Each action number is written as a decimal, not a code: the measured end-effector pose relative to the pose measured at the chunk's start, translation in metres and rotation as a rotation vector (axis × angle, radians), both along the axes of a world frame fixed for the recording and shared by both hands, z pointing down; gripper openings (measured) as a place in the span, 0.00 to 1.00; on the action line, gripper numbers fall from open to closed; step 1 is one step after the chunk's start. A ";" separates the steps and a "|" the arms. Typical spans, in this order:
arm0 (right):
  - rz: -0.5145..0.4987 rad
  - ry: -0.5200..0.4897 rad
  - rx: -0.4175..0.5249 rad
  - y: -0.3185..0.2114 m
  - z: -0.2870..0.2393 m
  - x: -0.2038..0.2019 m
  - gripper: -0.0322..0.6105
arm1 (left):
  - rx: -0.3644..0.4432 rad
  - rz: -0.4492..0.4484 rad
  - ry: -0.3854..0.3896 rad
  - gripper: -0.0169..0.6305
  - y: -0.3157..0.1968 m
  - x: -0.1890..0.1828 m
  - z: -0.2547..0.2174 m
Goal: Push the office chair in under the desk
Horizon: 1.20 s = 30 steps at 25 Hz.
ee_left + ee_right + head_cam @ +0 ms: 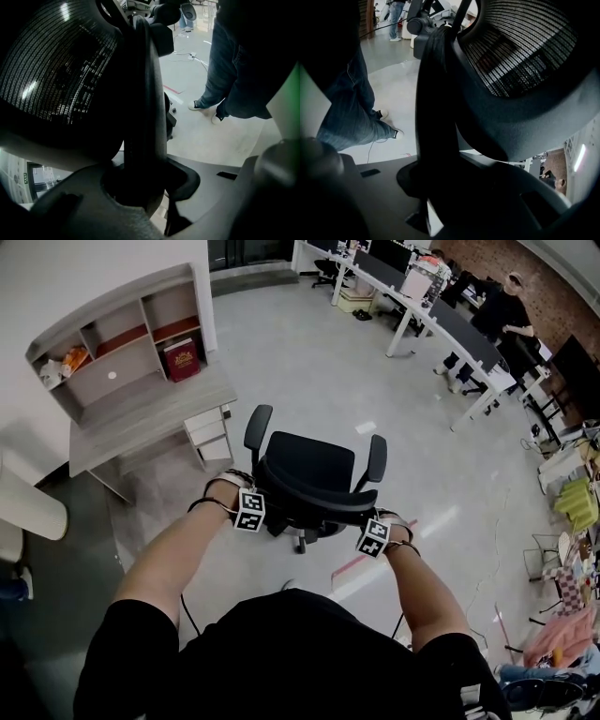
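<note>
- Head view: the black office chair (314,470) stands mid frame on the grey floor (309,362), with its back toward me.
- The desk (141,413) is in the upper left. The chair is apart from it, not under it.
- A red book (180,359) stands in the shelf on the desk.
- My left gripper (253,502) is on the left end of the backrest's top edge and my right gripper (377,529) is on the right end.
- Left gripper view: the left gripper (140,187) has its jaws clamped on the dark backrest frame (145,93).
- The mesh (56,70) fills the upper left, and a jeans leg (225,70) is in the upper right.
- Right gripper view: the right gripper (445,187) has its jaws clamped on the backrest frame (436,108).
- The mesh (525,51) fills the upper right, and a jeans leg (347,108) is at the left.
</note>
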State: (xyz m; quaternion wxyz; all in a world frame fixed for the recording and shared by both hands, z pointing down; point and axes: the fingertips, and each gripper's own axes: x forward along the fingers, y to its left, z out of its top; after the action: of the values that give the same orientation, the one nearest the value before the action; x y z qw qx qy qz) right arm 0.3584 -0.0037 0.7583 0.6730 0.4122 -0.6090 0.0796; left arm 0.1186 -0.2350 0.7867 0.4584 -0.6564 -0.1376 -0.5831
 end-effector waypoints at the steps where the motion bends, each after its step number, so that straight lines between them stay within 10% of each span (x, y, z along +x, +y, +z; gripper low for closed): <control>1: 0.003 -0.001 0.002 0.004 0.000 -0.006 0.21 | 0.001 0.005 0.004 0.15 0.004 -0.005 -0.001; 30: 0.031 0.000 -0.019 0.078 0.003 -0.121 0.22 | -0.030 0.026 0.020 0.15 0.078 -0.120 0.001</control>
State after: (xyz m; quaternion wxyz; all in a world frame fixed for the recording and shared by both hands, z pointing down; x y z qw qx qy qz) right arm 0.2375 0.0740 0.7610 0.6757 0.4150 -0.6017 0.0957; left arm -0.0015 -0.1571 0.7876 0.4573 -0.6671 -0.1502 -0.5686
